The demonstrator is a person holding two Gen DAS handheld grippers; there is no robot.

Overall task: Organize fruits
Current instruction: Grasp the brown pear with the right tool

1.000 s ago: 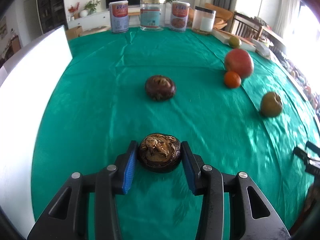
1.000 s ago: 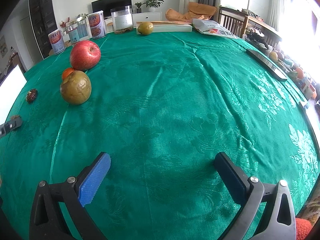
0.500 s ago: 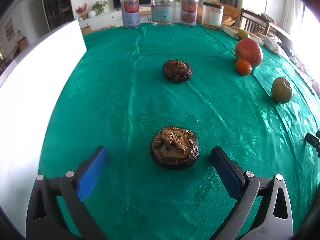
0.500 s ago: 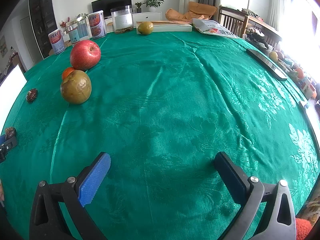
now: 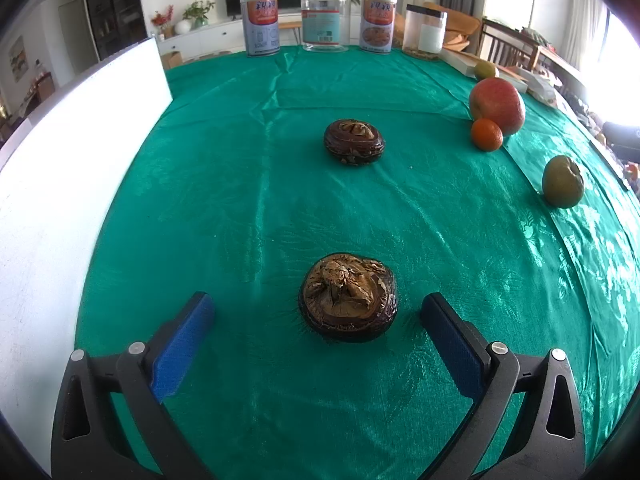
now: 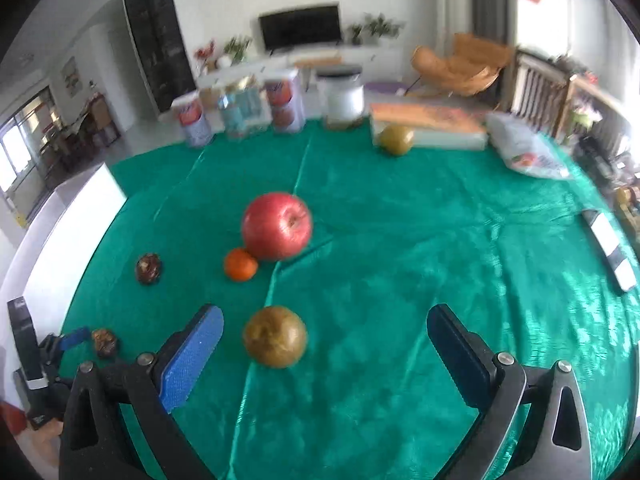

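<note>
Fruit on a green cloth, placed relative to the apple:
- Apple: red, far right in the left wrist view.
- Tangerine: touching the apple's near side.
- Near pear: nearer than the apple and to its right, apart from it.
- Far pear: beyond the apple, against a white box.
- Far chestnut: dark, flat, well left of the apple.
- Near chestnut: well nearer than the apple and to its left, resting on the cloth between the pads of the left gripper, touching neither.
- Left gripper: jaws spread wide, just opened; holds nothing.
- Right gripper: jaws wide, empty, above the cloth; the near pear shows between its fingers, view blurred.
- Cans and jars: a row well beyond the apple, at the far edge
</note>
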